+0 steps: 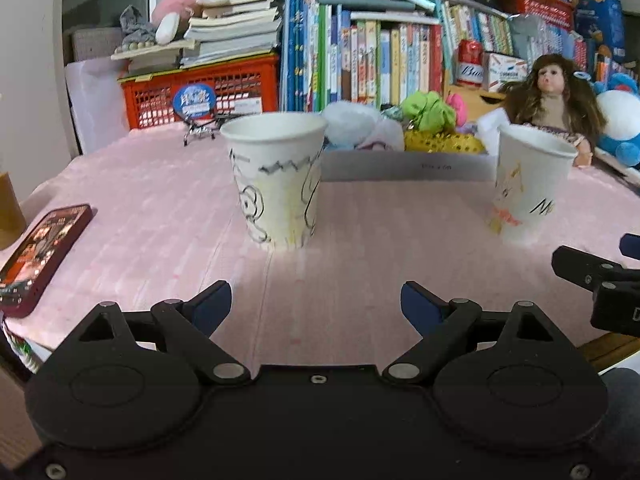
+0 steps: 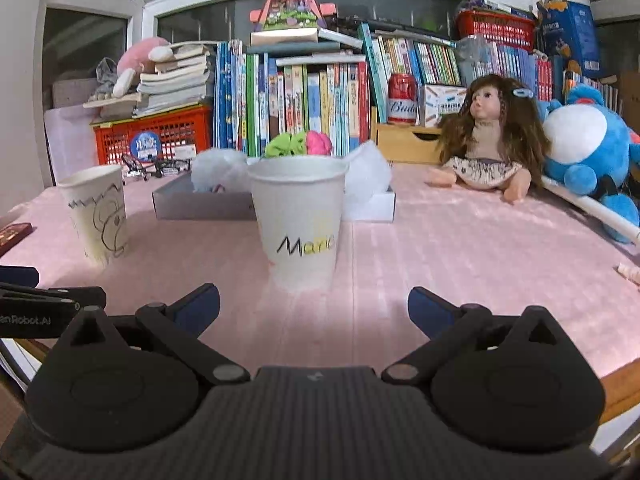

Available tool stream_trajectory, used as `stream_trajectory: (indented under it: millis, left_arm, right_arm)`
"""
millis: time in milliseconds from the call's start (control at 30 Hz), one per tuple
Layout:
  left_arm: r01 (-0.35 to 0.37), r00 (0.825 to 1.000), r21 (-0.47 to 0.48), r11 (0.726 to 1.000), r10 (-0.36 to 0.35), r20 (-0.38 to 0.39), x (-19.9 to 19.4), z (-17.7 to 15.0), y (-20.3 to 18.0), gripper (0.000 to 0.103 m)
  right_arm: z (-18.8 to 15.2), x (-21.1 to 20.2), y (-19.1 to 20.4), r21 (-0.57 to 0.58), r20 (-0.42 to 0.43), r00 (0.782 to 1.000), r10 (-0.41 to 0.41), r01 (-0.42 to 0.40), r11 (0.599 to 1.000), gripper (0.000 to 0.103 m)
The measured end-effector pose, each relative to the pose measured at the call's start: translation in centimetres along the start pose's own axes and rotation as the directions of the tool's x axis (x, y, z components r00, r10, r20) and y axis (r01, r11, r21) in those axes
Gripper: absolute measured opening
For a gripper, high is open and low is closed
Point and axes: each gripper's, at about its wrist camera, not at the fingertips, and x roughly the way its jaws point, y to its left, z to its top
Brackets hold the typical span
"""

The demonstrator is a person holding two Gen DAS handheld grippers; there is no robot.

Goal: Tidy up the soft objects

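Note:
A shallow grey box (image 1: 404,166) at the table's far middle holds soft items: white fluff (image 1: 352,124), a green piece (image 1: 428,110), a pink piece (image 1: 456,104) and a yellow piece (image 1: 440,142). It also shows in the right wrist view (image 2: 200,204) with the green (image 2: 282,146) and pink (image 2: 318,142) pieces. A drawn-on paper cup (image 1: 276,178) stands ahead of my open, empty left gripper (image 1: 316,304). A second cup (image 2: 298,222) marked "Maric" stands ahead of my open, empty right gripper (image 2: 314,306).
A phone (image 1: 40,256) lies at the table's left edge. A doll (image 2: 486,140) and a blue plush (image 2: 592,152) sit at the back right. Books (image 2: 300,96), a red crate (image 1: 200,92) and a can (image 2: 402,98) line the back.

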Motion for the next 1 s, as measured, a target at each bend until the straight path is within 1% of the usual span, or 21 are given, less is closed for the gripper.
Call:
stream_trajectory:
  millis: [133, 433, 600, 800, 1000]
  left_arm:
    - [-0.008, 0.999, -0.024, 1.000, 0.008, -0.033, 0.9, -0.2, 0.1, 0.091]
    - [-0.016, 0.999, -0.046, 0.999, 0.014, -0.039, 1.6, -0.1, -0.1, 0.098]
    - [-0.021, 0.999, -0.049, 0.999, 0.019, -0.039, 1.9, -0.1, 0.0, 0.103]
    - [-0.015, 0.999, -0.048, 0.999, 0.013, -0.043, 2.1, -0.1, 0.1, 0.103]
    - [-0.021, 0.999, -0.049, 0.999, 0.019, -0.044, 2.1, -0.1, 0.1, 0.103]
  right_arm:
    - [-0.4, 0.5, 0.1, -0.003, -0.028, 1.000, 0.001, -0.001, 1.000, 0.103]
    - [-1.0, 1.5, 0.5, -0.001, -0.087, 0.996, 0.006, -0.006, 1.000, 0.103]
    - [-1.0, 1.8, 0.8, -0.021, -0.092, 0.996, 0.001, -0.003, 1.000, 0.103]
    - [-1.1, 2.1, 1.2, -0.045, -0.098, 0.995, -0.012, 0.007, 0.999, 0.103]
    - [-1.0, 2.2, 1.2, -0.039, -0.106, 0.994, -0.015, 0.011, 0.999, 0.103]
